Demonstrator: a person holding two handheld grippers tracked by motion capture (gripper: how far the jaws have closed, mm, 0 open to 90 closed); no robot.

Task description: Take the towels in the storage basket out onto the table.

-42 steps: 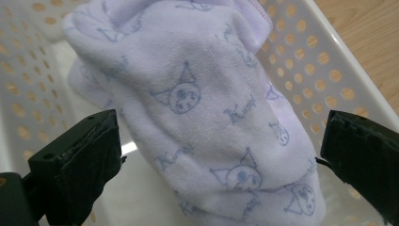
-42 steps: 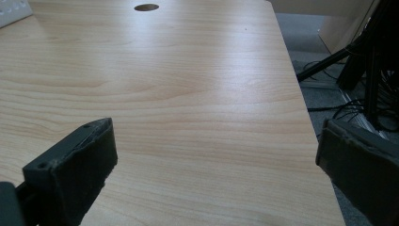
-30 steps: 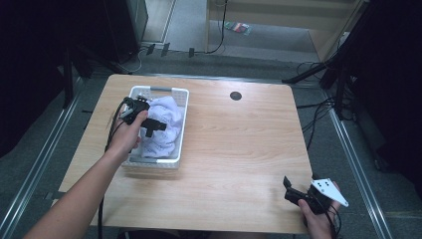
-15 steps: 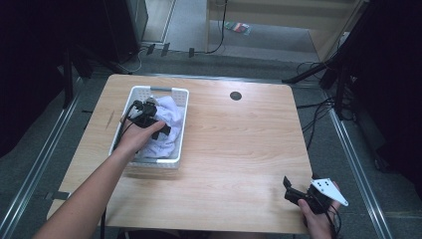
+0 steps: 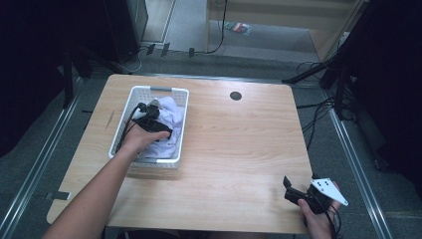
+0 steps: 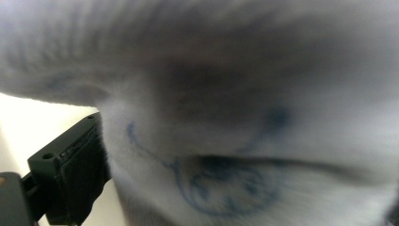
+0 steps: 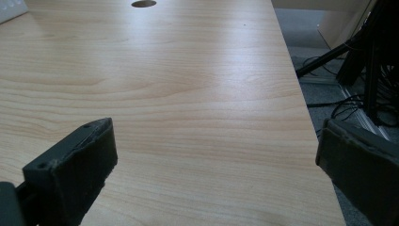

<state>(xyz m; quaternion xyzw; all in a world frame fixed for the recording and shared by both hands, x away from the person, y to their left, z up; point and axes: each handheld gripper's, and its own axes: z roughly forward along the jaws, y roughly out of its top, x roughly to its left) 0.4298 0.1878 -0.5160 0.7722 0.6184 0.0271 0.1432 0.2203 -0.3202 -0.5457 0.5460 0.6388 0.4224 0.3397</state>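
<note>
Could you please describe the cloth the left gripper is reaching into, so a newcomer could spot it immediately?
On the wooden table, find the white slatted basket at the left. The crumpled white cloth lies inside it, beneath the left gripper. Close up it bears a faint blue drawn pattern.

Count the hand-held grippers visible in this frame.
2. The left hand-held gripper is down in the white plastic basket, among white cloth. The right hand-held gripper hovers open at the wooden table's near right corner.
</note>
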